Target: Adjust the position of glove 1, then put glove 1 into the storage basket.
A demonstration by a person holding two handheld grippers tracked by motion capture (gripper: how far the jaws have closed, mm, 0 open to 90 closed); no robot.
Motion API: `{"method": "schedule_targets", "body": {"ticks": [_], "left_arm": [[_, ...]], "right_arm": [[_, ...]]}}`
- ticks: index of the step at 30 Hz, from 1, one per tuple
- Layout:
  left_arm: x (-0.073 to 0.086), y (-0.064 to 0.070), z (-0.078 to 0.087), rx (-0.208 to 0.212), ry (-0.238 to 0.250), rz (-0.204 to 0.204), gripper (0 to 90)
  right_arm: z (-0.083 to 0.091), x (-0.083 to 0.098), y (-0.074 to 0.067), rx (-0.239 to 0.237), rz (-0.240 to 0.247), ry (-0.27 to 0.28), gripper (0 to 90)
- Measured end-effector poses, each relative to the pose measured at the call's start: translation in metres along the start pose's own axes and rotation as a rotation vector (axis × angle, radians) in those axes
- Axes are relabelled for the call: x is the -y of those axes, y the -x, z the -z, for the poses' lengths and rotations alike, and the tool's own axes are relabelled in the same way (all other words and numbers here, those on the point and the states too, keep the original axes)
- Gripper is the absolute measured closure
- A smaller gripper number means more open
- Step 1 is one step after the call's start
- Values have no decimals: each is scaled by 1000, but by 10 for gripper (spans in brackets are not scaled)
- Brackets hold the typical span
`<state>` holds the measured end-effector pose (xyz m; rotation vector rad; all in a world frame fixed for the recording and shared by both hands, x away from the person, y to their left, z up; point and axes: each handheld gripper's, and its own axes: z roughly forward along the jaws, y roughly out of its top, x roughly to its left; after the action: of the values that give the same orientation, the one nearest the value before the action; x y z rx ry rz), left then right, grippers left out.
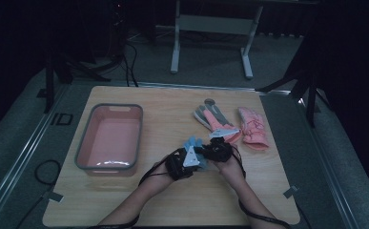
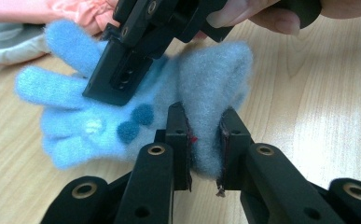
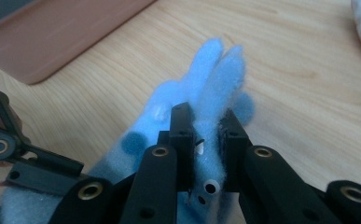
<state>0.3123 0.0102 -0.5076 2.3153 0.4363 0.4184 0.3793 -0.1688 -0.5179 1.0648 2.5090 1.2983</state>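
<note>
Wooden counter (image 1: 172, 200) bearing a pink bin (image 1: 109, 138) at left and a grey-and-salmon glove (image 1: 210, 119) beside a pink glove (image 1: 253, 126) at right. At front centre, the blue fleece glove (image 2: 99, 126) is pinched by both grippers: the left gripper (image 2: 204, 149) clamps its cuff, the right gripper (image 3: 206, 140) its body. From above, hands and grippers hide most of it; the gripper views reveal its dark-blue dots.
</note>
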Motion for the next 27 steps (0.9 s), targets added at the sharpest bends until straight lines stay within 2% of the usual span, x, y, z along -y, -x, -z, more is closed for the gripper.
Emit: {"method": "schedule_targets", "body": {"ticks": [4,5,6,13,20,27], "left_arm": [[-4,-3,8,-6,-1,-11,789],[-8,-7,15,-12,2,-17,789],[-10,-9,18,-15,4,-16,788],[-14,-17,36,-41,2,-31,788],[-15,-25,55,-76,-11,-42,789],[-12,-39,81,-119,-21,-43,789]], "right_arm": [[3,-7,-3,-2,-1,11,801],[4,-9,-3,-5,-2,18,800],[7,-18,-6,-9,2,22,800],[10,-43,-18,4,41,33,801],[6,-62,-30,-8,57,46,801],[-1,-90,-45,-31,84,67,801]]}}
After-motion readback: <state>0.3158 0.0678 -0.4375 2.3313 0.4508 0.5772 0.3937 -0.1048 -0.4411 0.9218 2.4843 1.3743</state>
